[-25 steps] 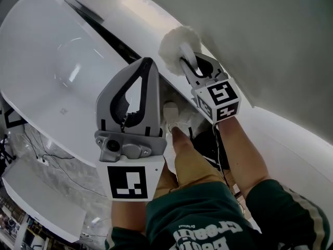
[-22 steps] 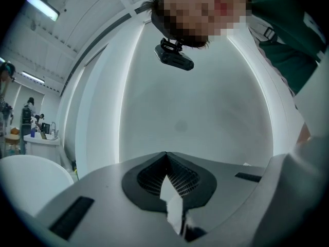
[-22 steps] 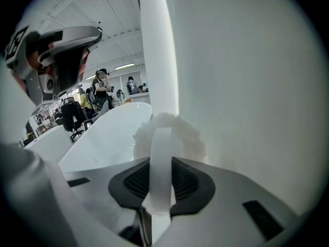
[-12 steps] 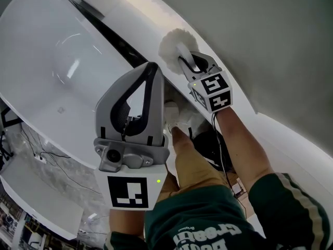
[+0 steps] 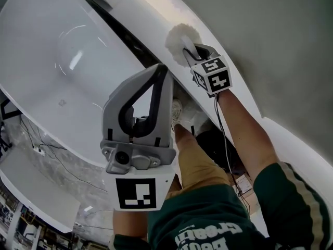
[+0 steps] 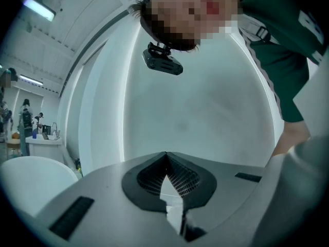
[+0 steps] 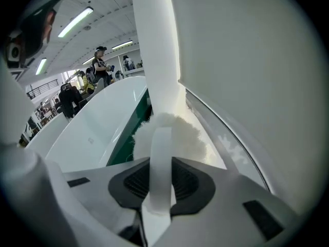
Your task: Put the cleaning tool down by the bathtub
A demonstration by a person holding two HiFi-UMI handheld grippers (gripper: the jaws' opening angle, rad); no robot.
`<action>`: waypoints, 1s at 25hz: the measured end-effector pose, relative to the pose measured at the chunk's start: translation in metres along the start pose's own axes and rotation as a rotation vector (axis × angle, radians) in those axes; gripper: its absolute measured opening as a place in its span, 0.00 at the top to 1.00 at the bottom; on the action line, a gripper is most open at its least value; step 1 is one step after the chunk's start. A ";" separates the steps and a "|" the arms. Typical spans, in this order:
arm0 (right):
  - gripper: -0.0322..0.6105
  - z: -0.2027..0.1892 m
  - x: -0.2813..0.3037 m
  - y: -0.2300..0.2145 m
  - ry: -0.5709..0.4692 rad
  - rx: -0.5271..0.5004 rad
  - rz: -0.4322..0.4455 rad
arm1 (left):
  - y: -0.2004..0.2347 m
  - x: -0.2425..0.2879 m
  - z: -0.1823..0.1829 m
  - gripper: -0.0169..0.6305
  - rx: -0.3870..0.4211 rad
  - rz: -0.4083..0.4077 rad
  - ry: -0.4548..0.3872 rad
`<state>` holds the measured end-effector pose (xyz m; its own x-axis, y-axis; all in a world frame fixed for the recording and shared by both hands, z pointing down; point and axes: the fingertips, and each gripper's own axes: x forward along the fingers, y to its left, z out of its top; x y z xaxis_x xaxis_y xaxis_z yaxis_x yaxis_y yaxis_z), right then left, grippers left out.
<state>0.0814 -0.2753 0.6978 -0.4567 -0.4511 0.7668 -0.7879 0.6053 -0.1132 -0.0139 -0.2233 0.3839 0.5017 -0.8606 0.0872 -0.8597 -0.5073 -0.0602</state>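
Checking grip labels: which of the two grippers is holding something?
The right gripper: its jaws clamp the fluffy white cleaning tool by its handle. The left gripper is shut with nothing between its jaws.

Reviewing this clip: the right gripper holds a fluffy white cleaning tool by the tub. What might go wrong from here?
1. The right gripper pinches only the thin white handle of the fluffy white cleaning tool, which may pivot or slip.
2. Its head sits at a curved white ledge beside the dark gap along the white bathtub; released here, it might slide into that gap.
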 end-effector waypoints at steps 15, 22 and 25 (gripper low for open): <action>0.81 -0.032 0.053 -0.008 0.206 -0.068 -0.020 | 0.016 -0.019 -0.013 0.97 -0.056 0.062 0.045; 0.81 -0.048 0.072 -0.015 0.307 -0.048 -0.039 | 0.016 -0.022 -0.021 0.97 -0.058 0.053 0.060; 0.81 -0.050 0.076 -0.015 0.332 -0.041 -0.038 | 0.016 -0.026 -0.021 0.97 -0.048 0.048 0.065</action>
<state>0.0790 -0.2861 0.7897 -0.2628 -0.2396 0.9346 -0.7813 0.6212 -0.0604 -0.0430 -0.2079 0.4017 0.4535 -0.8786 0.1498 -0.8872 -0.4611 -0.0184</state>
